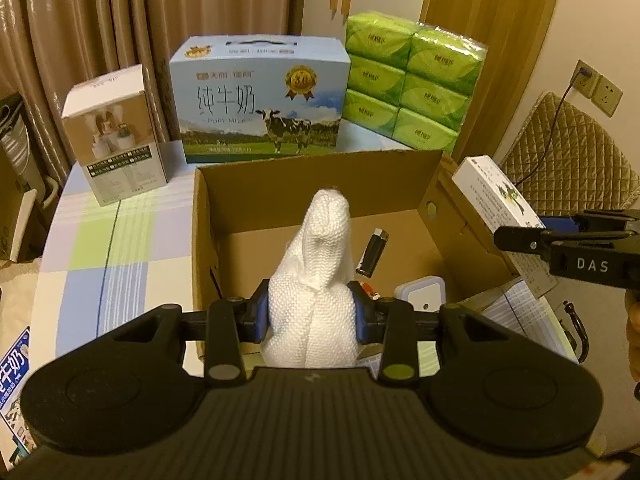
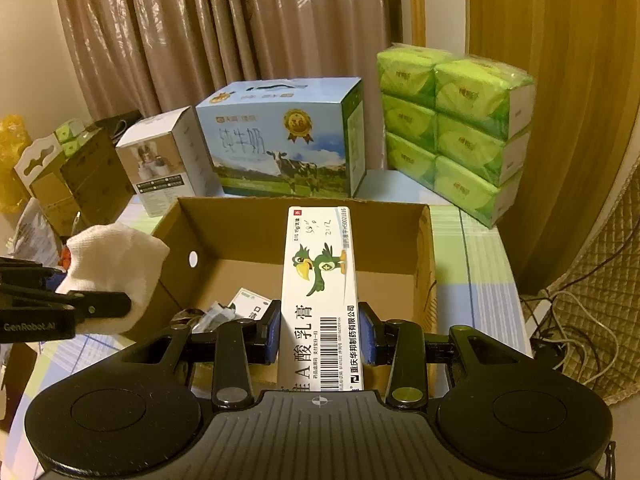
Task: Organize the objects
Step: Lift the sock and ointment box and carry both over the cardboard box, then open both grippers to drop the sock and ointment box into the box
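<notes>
An open cardboard box [image 1: 320, 184] stands on the table in front of me; it also shows in the right wrist view [image 2: 424, 248]. My left gripper [image 1: 311, 314] is shut on a white knitted cloth [image 1: 320, 264] and holds it over the box's near edge. My right gripper [image 2: 320, 334] is shut on a long white ointment carton [image 2: 320, 280] with a green bird on it, held over the box. That carton shows at the right of the left wrist view [image 1: 496, 196]. In the box lie a black lighter [image 1: 374, 252], a white plug-like device [image 1: 420, 292] and small packets [image 2: 244, 308].
Behind the box stand a blue milk carton case [image 1: 260, 100], a small white product box [image 1: 116, 136] and a stack of green tissue packs [image 1: 408, 84]. The tablecloth [image 1: 112, 248] is checked. Curtains hang behind. A quilted chair [image 1: 568, 160] and cables are at the right.
</notes>
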Motion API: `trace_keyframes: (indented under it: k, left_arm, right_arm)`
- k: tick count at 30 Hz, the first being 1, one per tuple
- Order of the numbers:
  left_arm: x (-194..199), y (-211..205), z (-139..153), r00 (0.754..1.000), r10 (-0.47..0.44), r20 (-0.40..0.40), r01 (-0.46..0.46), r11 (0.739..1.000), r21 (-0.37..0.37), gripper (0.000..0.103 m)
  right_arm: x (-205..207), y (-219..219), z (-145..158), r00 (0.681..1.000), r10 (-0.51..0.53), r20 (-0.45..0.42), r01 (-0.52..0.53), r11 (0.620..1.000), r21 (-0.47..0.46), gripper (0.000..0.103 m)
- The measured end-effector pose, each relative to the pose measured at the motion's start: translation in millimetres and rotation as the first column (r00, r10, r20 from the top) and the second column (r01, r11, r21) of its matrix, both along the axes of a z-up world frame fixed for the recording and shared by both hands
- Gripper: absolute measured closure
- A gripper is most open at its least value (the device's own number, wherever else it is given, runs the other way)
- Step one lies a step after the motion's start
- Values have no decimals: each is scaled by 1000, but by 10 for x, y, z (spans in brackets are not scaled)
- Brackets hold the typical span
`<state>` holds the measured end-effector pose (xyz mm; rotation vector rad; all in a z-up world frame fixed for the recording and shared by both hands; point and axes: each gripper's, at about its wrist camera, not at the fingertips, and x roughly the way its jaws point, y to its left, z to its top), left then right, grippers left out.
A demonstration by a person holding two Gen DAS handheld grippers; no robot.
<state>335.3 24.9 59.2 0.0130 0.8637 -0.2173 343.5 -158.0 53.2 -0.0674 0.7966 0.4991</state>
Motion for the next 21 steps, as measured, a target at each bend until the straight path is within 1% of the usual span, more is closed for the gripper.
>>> trace_keyframes:
  k: [8, 17, 19, 21]
  left_arm:
    - [175, -58, -139, 1000, -3, -19, 3, 1000, 7, 70]
    - [291, -72, -198, 1000, -2, -21, 2, 1000, 11, 69]
    - [350, -77, -215, 1000, 3, -21, -3, 1000, 11, 69]
    - [415, -71, -235, 1000, 29, -12, -29, 1000, 9, 65]
  right_arm:
    - [150, 18, -104, 1000, -10, -15, 10, 1000, -7, 68]
    - [271, 29, -156, 1000, -17, -15, 17, 1000, -15, 68]
    - [294, 42, -162, 1000, -16, -14, 16, 1000, -17, 68]
    - [314, 53, -173, 1000, -18, -16, 17, 1000, -15, 68]
